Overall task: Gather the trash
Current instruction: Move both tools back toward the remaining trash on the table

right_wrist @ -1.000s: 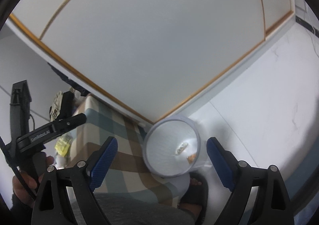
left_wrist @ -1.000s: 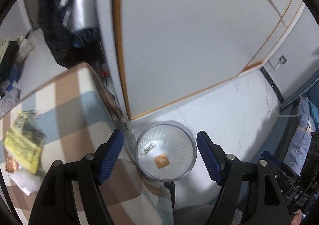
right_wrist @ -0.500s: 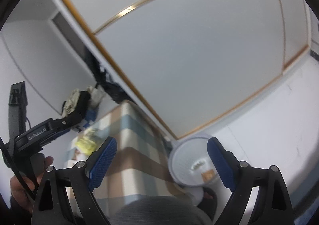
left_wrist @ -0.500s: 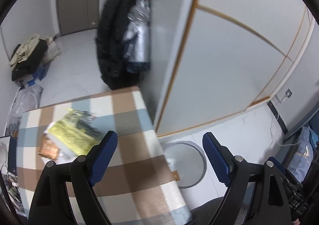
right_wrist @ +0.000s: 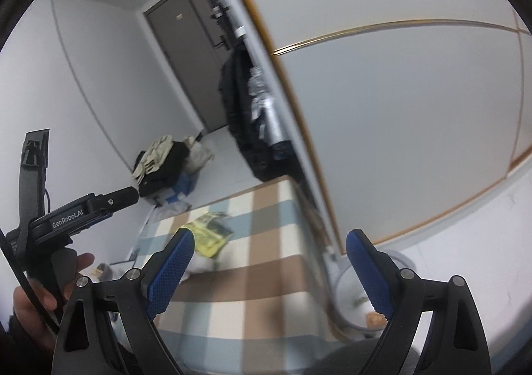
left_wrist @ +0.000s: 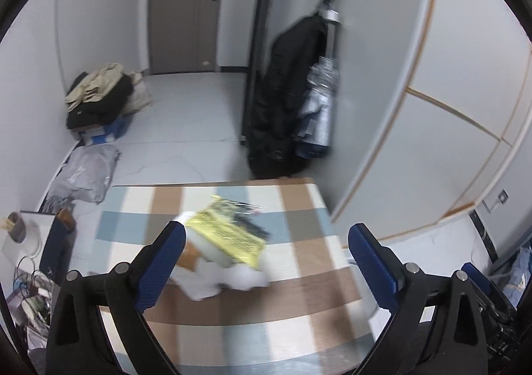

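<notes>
A yellow printed wrapper (left_wrist: pixel 229 235) lies on the checked tablecloth (left_wrist: pixel 299 278), on top of crumpled white paper (left_wrist: pixel 232 278) and an orange-brown packet (left_wrist: pixel 189 258). My left gripper (left_wrist: pixel 266 252) is open and empty, above the table with the pile between and just beyond its fingers. My right gripper (right_wrist: pixel 267 262) is open and empty above the near part of the table; the yellow wrapper (right_wrist: pixel 207 232) lies beyond its left finger. A white bin (right_wrist: pixel 357 291) stands on the floor right of the table, with scraps inside. The left gripper's body (right_wrist: pixel 83 208) shows at the left.
A white wardrobe (left_wrist: pixel 432 108) with gold trim stands close to the table's right side. A black coat (left_wrist: pixel 286 102) hangs at its corner. Piled clothes (left_wrist: pixel 99 98) and a grey bag (left_wrist: pixel 86 175) lie on the floor beyond the table. Cluttered boxes (left_wrist: pixel 30 248) sit at the left.
Both grippers swung up and left, away from the bin and toward the table. The trash pile has come to the centre of the left view. Both stayed open.
</notes>
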`<move>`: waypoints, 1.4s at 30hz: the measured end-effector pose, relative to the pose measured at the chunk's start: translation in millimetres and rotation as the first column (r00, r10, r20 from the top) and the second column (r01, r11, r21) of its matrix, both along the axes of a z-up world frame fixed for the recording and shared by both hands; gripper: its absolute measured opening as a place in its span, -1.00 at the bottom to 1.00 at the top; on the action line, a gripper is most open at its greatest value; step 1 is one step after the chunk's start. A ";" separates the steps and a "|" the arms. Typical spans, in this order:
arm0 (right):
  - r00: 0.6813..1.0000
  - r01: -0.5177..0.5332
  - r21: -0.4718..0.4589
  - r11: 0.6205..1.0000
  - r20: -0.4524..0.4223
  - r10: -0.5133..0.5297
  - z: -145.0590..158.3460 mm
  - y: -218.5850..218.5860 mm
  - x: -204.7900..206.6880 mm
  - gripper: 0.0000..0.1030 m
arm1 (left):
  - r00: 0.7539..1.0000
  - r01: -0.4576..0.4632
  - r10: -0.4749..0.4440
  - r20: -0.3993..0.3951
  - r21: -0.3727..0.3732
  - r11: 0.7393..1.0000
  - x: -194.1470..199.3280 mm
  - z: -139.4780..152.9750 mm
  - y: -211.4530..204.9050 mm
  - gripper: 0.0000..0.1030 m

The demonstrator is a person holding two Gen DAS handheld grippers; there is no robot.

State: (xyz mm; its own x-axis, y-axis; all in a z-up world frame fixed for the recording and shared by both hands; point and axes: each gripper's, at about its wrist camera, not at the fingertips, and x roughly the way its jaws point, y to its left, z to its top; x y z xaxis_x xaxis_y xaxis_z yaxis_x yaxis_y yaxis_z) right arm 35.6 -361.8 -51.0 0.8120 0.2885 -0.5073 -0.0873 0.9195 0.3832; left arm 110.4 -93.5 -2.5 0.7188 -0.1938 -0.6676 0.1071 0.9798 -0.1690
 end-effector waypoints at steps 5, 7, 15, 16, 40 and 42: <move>0.999 -0.048 -0.045 0.998 0.009 0.048 1.6 37.6 4.5 0.82 | 0.997 -0.065 0.065 0.029 -0.023 0.998 -7.7 -3.7 38.4 0.97; 0.998 -0.064 -0.053 0.997 0.010 0.064 3.3 48.6 4.0 0.82 | 0.997 -0.076 0.077 0.029 -0.027 0.997 -8.7 -8.1 49.7 0.97; 0.991 -0.135 -0.090 0.987 -0.006 0.135 -6.1 99.1 14.2 0.82 | 0.992 -0.121 0.122 0.010 -0.046 0.992 -7.2 -36.7 97.0 0.97; 0.990 -0.142 -0.097 0.985 -0.010 0.142 -8.0 104.9 16.1 0.82 | 0.993 -0.121 0.122 0.007 -0.048 0.991 -6.3 -41.3 101.7 0.97; 0.902 -0.359 -0.048 0.932 -0.273 0.333 -96.6 227.1 80.4 0.53 | 0.944 -0.264 0.201 -0.261 -0.237 0.935 19.3 -113.7 191.2 0.97; 0.893 -0.366 -0.025 0.930 -0.290 0.344 -103.8 235.9 87.8 0.49 | 0.942 -0.276 0.207 -0.263 -0.259 0.926 19.0 -113.1 196.7 0.97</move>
State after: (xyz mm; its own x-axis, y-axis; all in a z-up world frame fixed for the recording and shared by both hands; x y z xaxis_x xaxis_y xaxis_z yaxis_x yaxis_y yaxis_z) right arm 123.4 -126.0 -154.8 0.4868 0.4827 -0.7280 -0.3147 0.8744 0.3692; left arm 129.4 103.2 -115.6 0.6038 -0.2421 -0.7595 -0.2013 0.8756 -0.4391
